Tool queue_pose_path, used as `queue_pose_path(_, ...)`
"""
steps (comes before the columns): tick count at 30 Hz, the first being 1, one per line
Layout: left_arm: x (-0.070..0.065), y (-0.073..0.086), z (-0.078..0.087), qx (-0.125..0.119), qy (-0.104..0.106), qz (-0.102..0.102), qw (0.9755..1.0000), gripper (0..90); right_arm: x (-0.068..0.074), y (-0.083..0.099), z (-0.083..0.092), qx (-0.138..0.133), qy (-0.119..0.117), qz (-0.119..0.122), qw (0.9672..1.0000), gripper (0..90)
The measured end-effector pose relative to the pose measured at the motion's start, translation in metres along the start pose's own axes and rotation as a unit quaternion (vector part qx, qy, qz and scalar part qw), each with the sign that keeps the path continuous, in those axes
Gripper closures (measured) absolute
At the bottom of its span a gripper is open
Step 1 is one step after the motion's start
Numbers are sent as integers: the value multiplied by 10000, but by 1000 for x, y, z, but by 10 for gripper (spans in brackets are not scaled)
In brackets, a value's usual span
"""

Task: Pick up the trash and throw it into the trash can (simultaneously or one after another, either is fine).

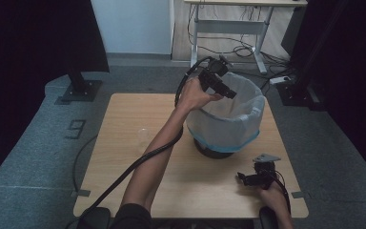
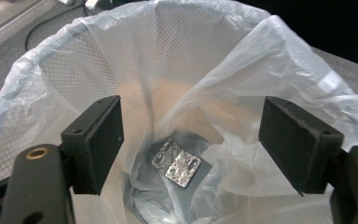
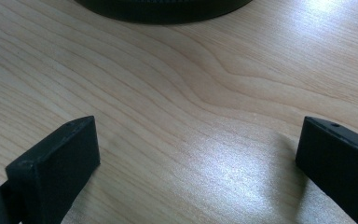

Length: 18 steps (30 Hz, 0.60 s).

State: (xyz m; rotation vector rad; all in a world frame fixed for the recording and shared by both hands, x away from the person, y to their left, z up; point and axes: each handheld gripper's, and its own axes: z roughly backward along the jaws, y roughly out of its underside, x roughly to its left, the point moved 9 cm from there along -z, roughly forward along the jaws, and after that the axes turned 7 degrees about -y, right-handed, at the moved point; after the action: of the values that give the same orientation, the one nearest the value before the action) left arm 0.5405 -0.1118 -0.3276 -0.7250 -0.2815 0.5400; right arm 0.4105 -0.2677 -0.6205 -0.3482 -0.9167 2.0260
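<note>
1. Counter: pale wood-grain top, carrying everything you work with. Its near half lies bare, which gives your right hand room to rest.

2. Waste bin: dark round body standing toward the far right of the counter, within your left arm's reach. Its base edge shows at the top of the right gripper view, so your right gripper faces it from nearby.

3. Bin liner: translucent bluish-white plastic bag, folded out over the bin's rim so it stays open and catches what you drop. Through the film the bin's mesh wall is visible.

4. Left gripper: you hold it over the bin's mouth, tilted down into the liner. Its jaws stand wide apart with nothing between them; the pads touch no thing. The position suits a release straight into the bag.

5. Right gripper: parked low over the counter at the near right, well apart from the bin, out of the left arm's way. Its jaws gape wide, with bare wood between them.

6. Clear plastic item: faint, left of your forearm on the counter; too dim to identify.

7. Blister pack: small silvery foil piece, embossed, lying at the bottom of the liner directly below the left gripper's open jaws. Judged as discarded: it rests free in the bag.
</note>
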Motion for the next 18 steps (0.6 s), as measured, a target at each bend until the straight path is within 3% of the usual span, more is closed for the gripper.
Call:
queue_pose_path(11, 4, 10, 24, -114, -26, -85, 9999, 141, 0, 0, 0, -2, -3, 13, 10000, 0)
queue_pose_path(18, 12, 21, 44, -169, -162, -121, 9997, 114, 1, 0, 0, -3, -7, 18, 10000, 0)
